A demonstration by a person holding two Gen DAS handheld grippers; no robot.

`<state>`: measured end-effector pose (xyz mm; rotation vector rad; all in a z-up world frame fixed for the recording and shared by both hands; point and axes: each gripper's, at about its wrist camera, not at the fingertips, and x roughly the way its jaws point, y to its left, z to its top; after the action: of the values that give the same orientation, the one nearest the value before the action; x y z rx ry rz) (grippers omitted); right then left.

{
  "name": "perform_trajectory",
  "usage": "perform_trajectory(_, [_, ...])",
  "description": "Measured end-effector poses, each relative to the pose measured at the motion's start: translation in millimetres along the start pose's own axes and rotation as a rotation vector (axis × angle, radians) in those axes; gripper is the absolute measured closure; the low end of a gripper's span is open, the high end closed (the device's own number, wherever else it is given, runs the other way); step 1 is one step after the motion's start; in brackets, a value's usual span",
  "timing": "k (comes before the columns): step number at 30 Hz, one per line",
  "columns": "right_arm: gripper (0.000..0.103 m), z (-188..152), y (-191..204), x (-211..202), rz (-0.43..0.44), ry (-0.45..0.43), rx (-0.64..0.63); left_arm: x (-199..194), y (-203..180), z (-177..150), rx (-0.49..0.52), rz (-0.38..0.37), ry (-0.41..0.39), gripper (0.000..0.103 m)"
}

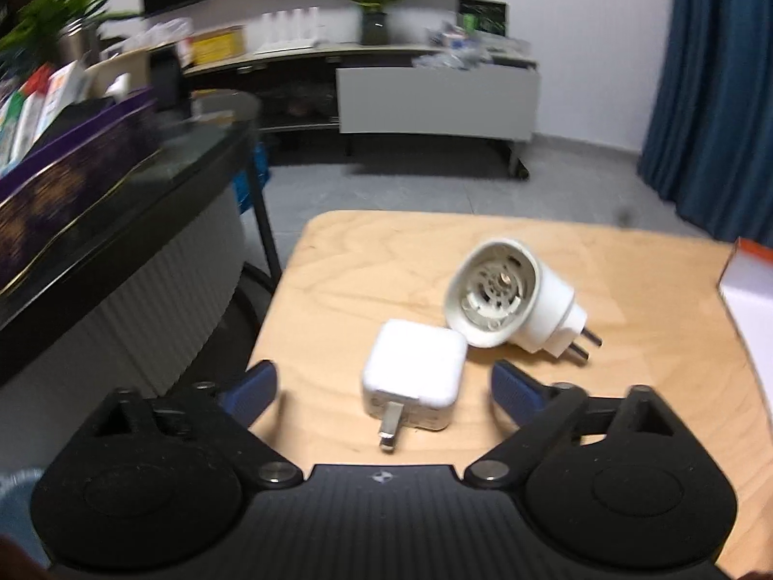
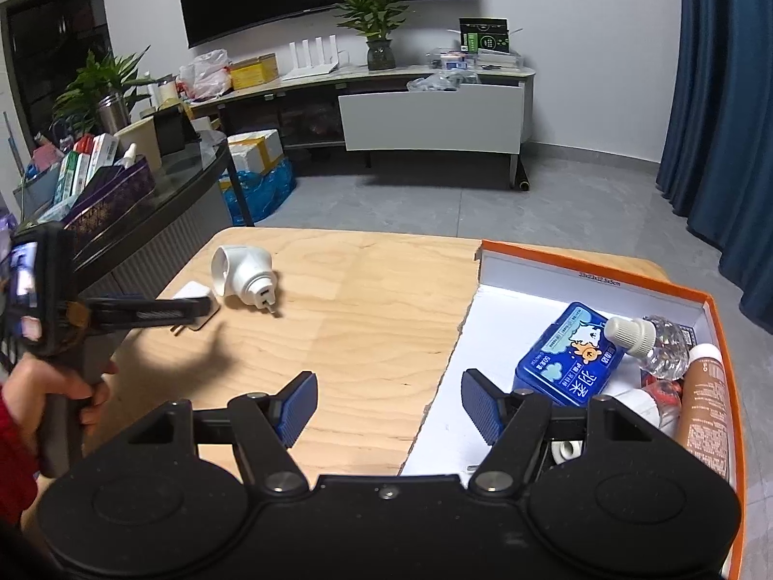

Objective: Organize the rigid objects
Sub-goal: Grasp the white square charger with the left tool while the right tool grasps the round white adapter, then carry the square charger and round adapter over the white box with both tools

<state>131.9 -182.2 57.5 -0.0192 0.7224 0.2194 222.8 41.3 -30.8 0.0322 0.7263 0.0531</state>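
You are bringing the left gripper [image 1: 384,382], fingers spread wide and empty, around the square white charger [image 1: 413,377] lying just beside the round plug adapter [image 1: 512,302] on the desk [image 1: 362,261], likely light, stiff, slick plastic best pinched across its flat sides.

I read the small print "33x23x12.5x5cm" on the orange box [image 2: 599,281] wall; the blue tin [image 2: 565,362] shows Chinese characters I can't make out.

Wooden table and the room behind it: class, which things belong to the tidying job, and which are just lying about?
Job:
square white charger
round white plug adapter
orange box
left tool, open round the charger
right tool, open

Lying about:
potted plant
TV stand
blue curtain
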Motion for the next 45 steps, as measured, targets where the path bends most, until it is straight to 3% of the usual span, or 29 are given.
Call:
perform_trajectory(2, [0.024, 1, 3, 3, 0.007, 0.004, -0.011, 6, 2, 1, 0.001, -0.019, 0.003, 0.026])
perform_trajectory(4, [0.024, 5, 8, 10, 0.029, 0.009, -0.019, 9, 6, 2, -0.006, -0.044, 0.008, 0.045])
perform_trajectory(7, [0.023, 14, 20, 27, 0.076, 0.019, -0.036, 7, 11, 2, -0.024, -0.073, 0.011, 0.06])
perform_trajectory(11, [0.018, 30, 43, 59, 0.131, 0.03, -0.094, -2, 20, 2, -0.064, -0.078, 0.021, 0.06])
perform_trajectory(17, [0.012, 64, 67, 123, 0.291, 0.062, -0.06, -12, 26, -6, -0.104, -0.088, 0.007, 0.06])
perform_trajectory(19, [0.007, 75, 76, 143, 0.306, 0.064, -0.081, -14, 26, -9, -0.11, -0.088, 0.002, 0.06])
perform_trajectory(24, [0.007, 89, 94, 189, 0.327, 0.1, -0.171, -14, 26, -9, -0.111, -0.1, -0.016, 0.06])
perform_trajectory(28, [0.011, 87, 102, 217, 0.322, 0.153, -0.167, -11, 23, -10, -0.116, -0.12, -0.028, 0.06])
perform_trajectory(29, [0.013, 85, 104, 218, 0.318, 0.143, -0.165, -9, 22, -11, -0.119, -0.121, -0.028, 0.06])
perform_trajectory(30, [0.025, 84, 107, 217, 0.309, 0.13, -0.171, -9, 22, -12, -0.123, -0.122, -0.03, 0.06])
perform_trajectory(36, [0.027, 77, 111, 185, 0.228, 0.064, -0.193, -15, 22, -13, -0.136, -0.126, -0.039, 0.06])
perform_trajectory(37, [0.039, 77, 109, 176, 0.214, 0.055, -0.184, -18, 22, -12, -0.135, -0.132, -0.041, 0.06])
perform_trajectory(45, [0.041, 57, 83, 99, 0.153, 0.033, -0.133, -56, 10, -20, -0.134, -0.175, -0.055, 0.06])
